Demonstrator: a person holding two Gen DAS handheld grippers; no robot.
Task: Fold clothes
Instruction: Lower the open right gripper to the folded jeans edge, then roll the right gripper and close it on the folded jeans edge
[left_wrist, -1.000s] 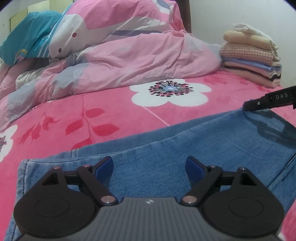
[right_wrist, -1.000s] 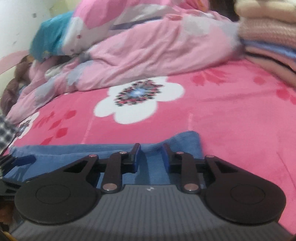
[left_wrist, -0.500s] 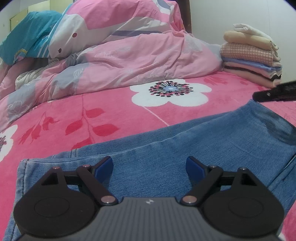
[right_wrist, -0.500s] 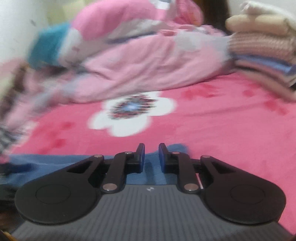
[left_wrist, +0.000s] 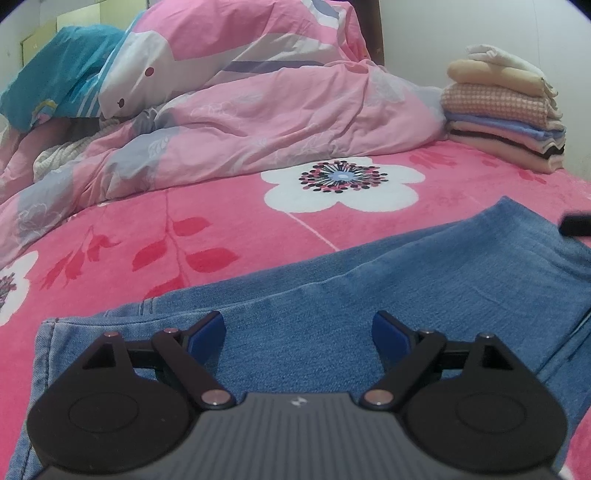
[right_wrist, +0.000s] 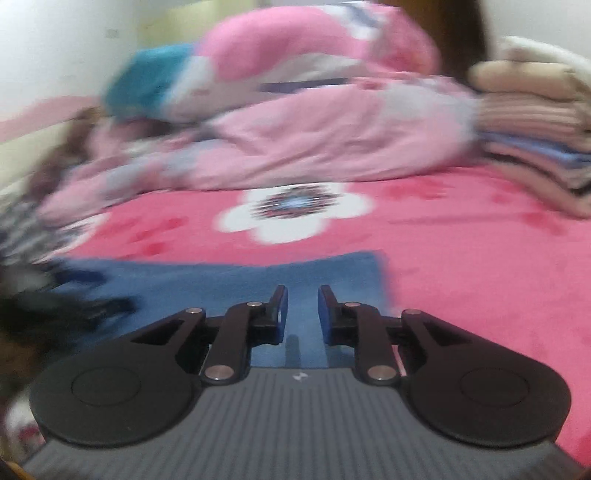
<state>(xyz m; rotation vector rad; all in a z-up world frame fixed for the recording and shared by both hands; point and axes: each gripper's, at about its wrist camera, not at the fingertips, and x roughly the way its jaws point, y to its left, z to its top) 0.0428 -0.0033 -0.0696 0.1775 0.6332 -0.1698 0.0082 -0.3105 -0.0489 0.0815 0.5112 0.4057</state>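
Denim jeans (left_wrist: 332, 295) shifted: right gripper (right_wrist: 303, 310), narrowed but pinching nothing visible, drew back from hem; left gripper (left_wrist: 299, 328) spread above waist.

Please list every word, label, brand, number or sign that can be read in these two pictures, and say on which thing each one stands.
No readable words or numbers in either view.
Left gripper: a small pale emblem on its grey body, no letters.
Right gripper: the same small emblem, no letters.
Jeans, bedspread, stack of folded clothes: no labels visible.
The right wrist view is blurred.
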